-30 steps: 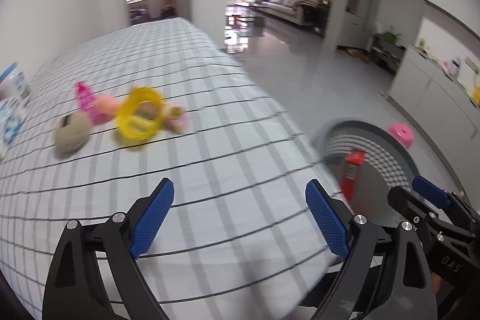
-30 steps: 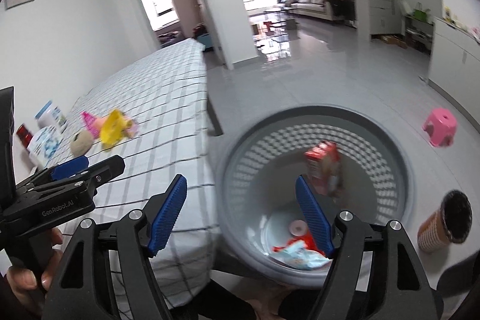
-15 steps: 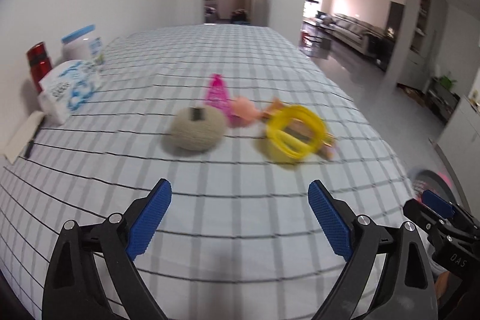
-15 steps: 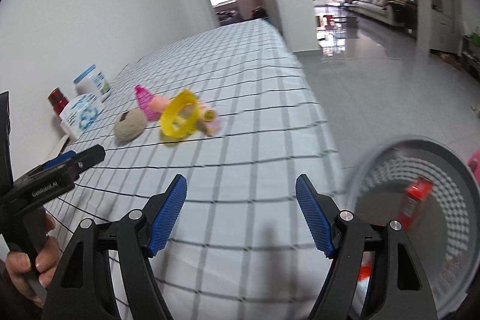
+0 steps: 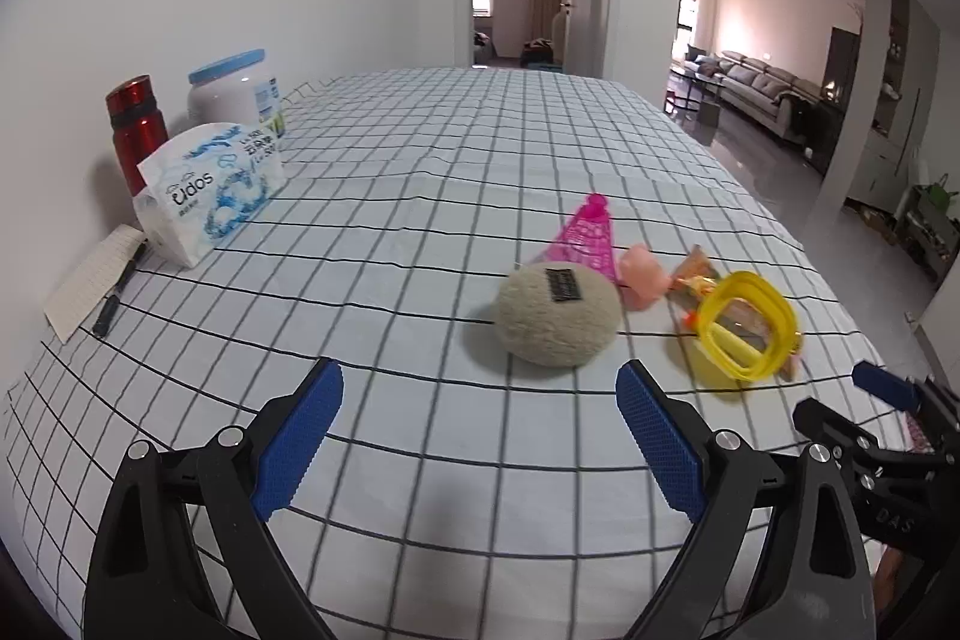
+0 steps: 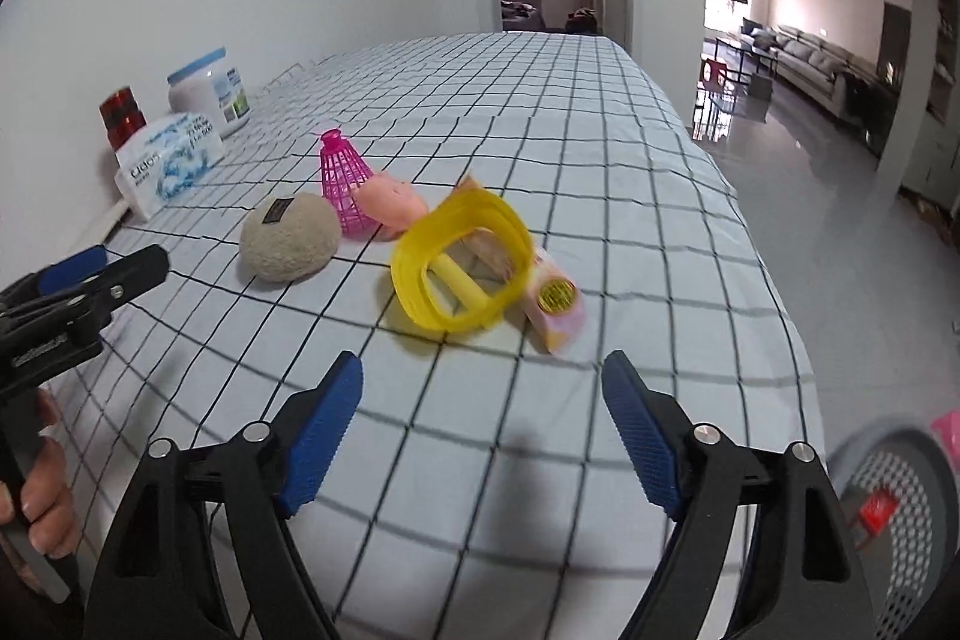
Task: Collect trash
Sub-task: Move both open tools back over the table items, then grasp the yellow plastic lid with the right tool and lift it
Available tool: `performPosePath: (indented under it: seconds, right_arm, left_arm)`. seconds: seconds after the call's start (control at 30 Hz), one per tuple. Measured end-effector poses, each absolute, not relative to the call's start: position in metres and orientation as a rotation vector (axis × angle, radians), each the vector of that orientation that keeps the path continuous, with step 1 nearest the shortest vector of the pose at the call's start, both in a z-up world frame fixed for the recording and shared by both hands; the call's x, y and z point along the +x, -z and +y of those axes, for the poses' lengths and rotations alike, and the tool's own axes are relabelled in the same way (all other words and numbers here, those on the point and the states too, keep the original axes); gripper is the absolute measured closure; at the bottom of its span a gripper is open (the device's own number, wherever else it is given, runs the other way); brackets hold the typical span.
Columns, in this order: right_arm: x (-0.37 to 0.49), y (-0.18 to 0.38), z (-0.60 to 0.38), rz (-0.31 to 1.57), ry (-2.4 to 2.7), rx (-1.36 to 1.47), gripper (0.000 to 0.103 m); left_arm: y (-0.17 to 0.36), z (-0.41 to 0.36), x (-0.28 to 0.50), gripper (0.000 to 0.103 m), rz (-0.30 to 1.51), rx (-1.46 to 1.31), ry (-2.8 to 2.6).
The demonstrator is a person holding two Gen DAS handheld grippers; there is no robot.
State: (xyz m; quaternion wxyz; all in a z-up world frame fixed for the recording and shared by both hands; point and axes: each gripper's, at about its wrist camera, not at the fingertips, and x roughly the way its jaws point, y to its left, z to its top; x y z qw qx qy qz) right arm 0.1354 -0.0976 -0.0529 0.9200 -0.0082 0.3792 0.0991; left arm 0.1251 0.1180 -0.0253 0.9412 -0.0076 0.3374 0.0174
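Ahead of my right claw [image 6: 480, 424], whose empty jaws are opening, the yellow ring [image 6: 462, 262] is lying nearer than to my spread left claw [image 5: 480, 436].

A long table [image 5: 480, 148] covered with a white cloth ruled in a black grid fills both views, one long edge against the wall. Taking the yellow plastic ring [image 6: 459, 265] as the dial's centre in the right wrist view, a grey fuzzy ball [image 6: 288, 238] with a dark label lies at nine o'clock, a pink mesh cone [image 6: 345, 187] at ten, touching a soft pink lump [image 6: 393, 205] at eleven, and a small pink carton [image 6: 555, 301] at four. Along the wall stand a red bottle [image 5: 137, 124], a white tub with a blue lid [image 5: 234, 91], a tissue pack [image 5: 207, 190], a notepad [image 5: 90, 283] and a pen [image 5: 119, 289].
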Motion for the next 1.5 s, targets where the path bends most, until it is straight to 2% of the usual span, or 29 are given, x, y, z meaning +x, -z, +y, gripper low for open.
performPosePath:
  seconds: [0.43,0.87,0.97,1.03,1.07,1.5]
  right_arm:
    - [0.192,0.070,-0.067,0.838,-0.157,-0.159,0.021]
    - [0.204,0.076,-0.059,0.845,-0.132,-0.191,0.021]
    - [0.204,0.076,-0.055,0.834,-0.125,-0.202,0.022]
    - [0.202,0.075,-0.053,0.818,-0.121,-0.209,0.031]
    - [0.200,0.075,-0.053,0.810,-0.116,-0.217,0.032]
    - [0.172,0.060,-0.075,0.752,-0.137,-0.079,0.032]
  left_arm:
    - [0.036,0.134,0.128,0.011,0.701,-0.052,-0.032]
    - [0.037,0.135,0.129,0.011,0.714,-0.079,-0.009]
    - [0.038,0.135,0.129,0.011,0.716,-0.077,-0.009]
    - [0.038,0.134,0.129,0.011,0.716,-0.072,-0.011]
    - [0.039,0.134,0.129,0.011,0.716,-0.070,-0.012]
    - [0.045,0.130,0.134,0.011,0.736,-0.060,-0.007]
